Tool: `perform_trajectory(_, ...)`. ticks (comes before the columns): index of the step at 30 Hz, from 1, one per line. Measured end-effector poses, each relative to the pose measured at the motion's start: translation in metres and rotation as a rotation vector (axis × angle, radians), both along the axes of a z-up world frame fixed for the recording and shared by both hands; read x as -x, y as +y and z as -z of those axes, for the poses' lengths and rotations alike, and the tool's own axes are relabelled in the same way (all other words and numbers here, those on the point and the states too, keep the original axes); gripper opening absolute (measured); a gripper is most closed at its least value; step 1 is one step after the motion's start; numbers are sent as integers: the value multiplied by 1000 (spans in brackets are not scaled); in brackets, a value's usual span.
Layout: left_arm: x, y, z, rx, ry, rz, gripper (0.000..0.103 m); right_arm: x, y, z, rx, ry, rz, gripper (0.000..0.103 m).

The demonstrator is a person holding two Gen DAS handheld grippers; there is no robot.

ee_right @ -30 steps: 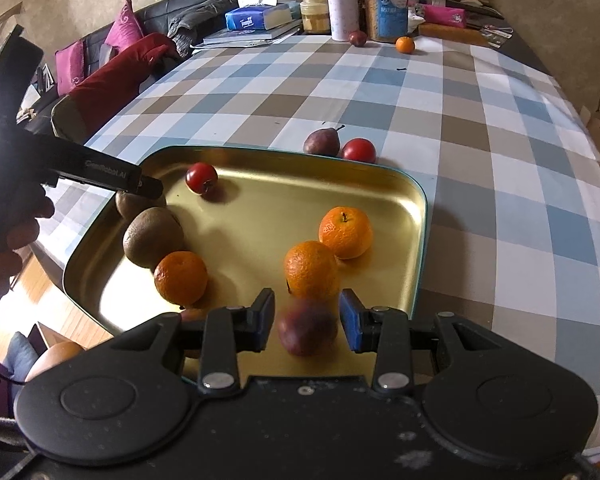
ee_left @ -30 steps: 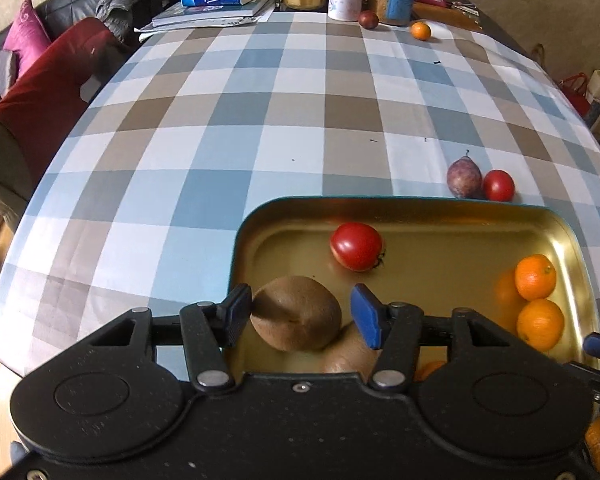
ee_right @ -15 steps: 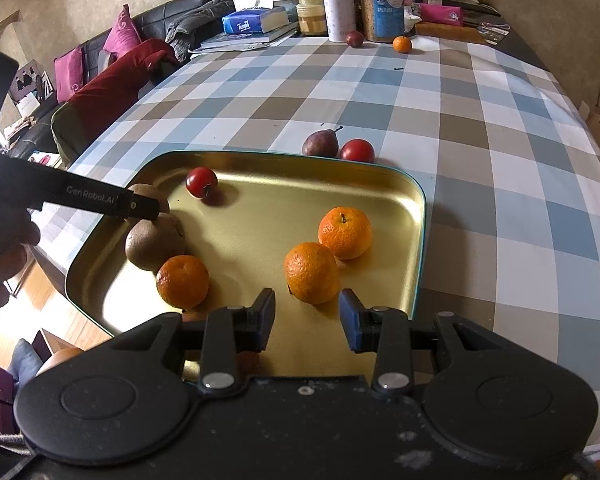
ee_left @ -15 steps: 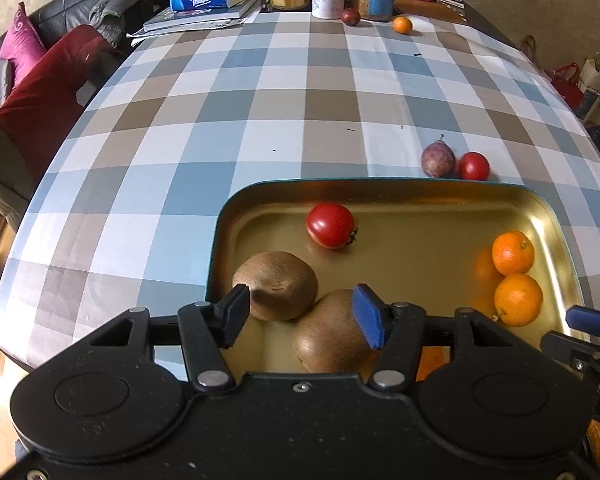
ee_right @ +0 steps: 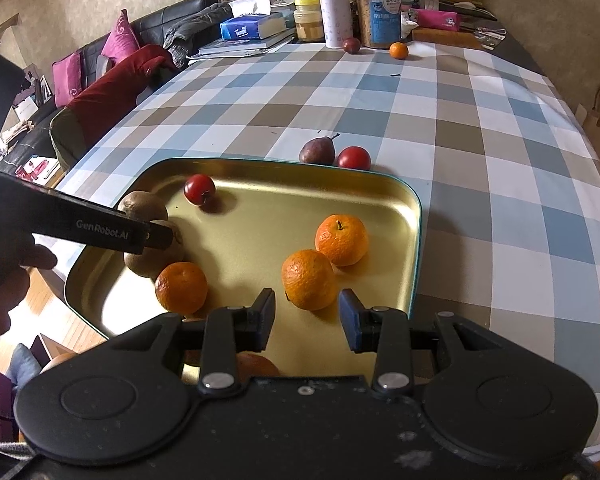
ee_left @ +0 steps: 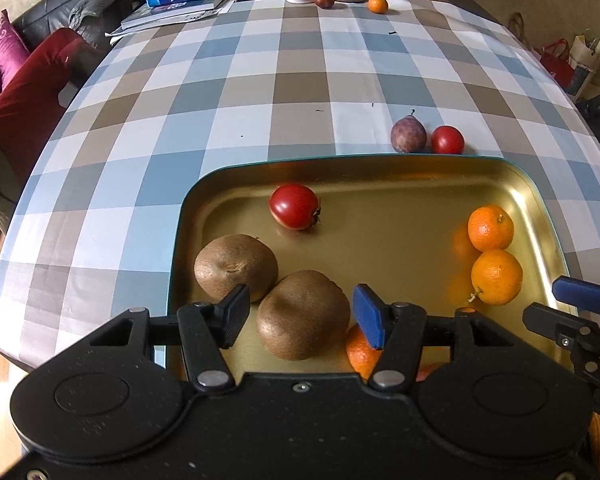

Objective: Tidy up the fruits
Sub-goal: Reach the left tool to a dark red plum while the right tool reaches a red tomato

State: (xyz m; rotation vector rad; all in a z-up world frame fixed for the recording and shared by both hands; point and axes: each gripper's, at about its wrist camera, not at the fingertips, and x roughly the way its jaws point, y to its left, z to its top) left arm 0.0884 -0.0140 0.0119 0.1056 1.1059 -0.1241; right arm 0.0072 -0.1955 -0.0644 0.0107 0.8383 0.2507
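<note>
The left gripper (ee_left: 300, 316) now stands wide and empty above the near left corner of the gold tray (ee_left: 380, 168); a second ago a kiwi sat between its fingers, and that kiwi (ee_left: 236, 266) now lies on the tray floor touching a second kiwi (ee_left: 303, 314), so the two brown fruits are grouped. The right gripper (ee_right: 306, 318) is likewise wide with nothing in it; the dark purple fruit it carried a second ago is gone from between its fingers, and where that fruit ended up cannot be told, since the near tray edge is hidden under the gripper body. Just beyond its fingers lie two oranges (ee_right: 309, 279) touching each other on the right side of the tray, with a third orange (ee_right: 181, 287) beside the kiwis and a red tomato (ee_right: 199, 189) alone near the far rim. Both releases look finished, which suggests the tray is filling by kind and both grippers are free for the next fruit. Outside the tray, just beyond its far rim on the checked worktop (ee_right: 480, 140), a purple pear-shaped fruit (ee_right: 317, 150) and a red fruit (ee_right: 353, 157) sit touching; these seem the nearest candidates. Well apart, at the far end near the jars, a dark fruit (ee_right: 351, 45) and a small orange (ee_right: 398, 50) also remain to be gathered.
</note>
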Motion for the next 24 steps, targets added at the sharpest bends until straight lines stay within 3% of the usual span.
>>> perform_trajectory(24,-9,-25,-8,-28,-69,20,63,-56,-26,-17,-74,59,152,39)
